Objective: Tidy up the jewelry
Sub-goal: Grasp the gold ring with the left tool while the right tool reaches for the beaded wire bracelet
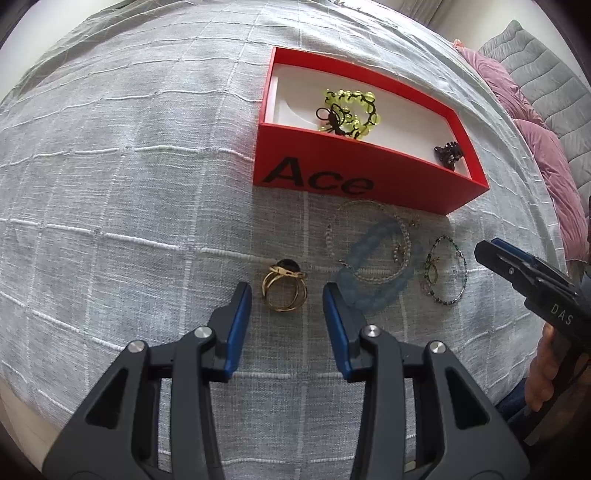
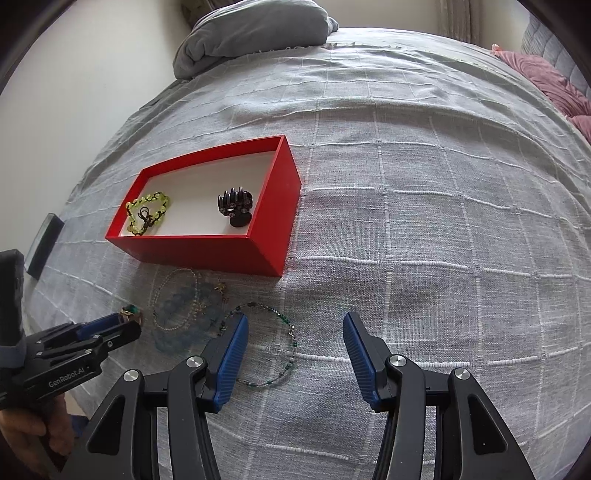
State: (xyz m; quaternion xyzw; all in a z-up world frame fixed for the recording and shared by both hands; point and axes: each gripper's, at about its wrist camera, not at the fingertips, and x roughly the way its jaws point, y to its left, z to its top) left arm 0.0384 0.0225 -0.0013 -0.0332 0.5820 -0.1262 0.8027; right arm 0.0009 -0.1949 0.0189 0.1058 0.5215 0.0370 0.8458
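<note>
My left gripper (image 1: 287, 295) points down at the grey bedspread and is open. A gold ring with a dark stone (image 1: 284, 290) lies between its blue pads, untouched. Beyond it stands a red box marked "Ace" (image 1: 369, 177) that holds a yellow-green bead bracelet (image 1: 351, 107) and a dark hair claw (image 1: 448, 151). In front of the box lie a blue bead bracelet (image 1: 380, 273), a clear bead bracelet (image 1: 369, 240) and a thin green beaded bracelet (image 1: 447, 273). My right gripper (image 2: 295, 325) is open above the thin green bracelet (image 2: 283, 318), whose loop lies partly between its fingers.
A folded grey pillow (image 2: 255, 29) lies at the far end of the bed. Pink cushions (image 1: 546, 155) sit along the right side. A dark flat object (image 2: 44, 245) rests at the left edge. A person's hand (image 2: 29, 424) holds the left gripper.
</note>
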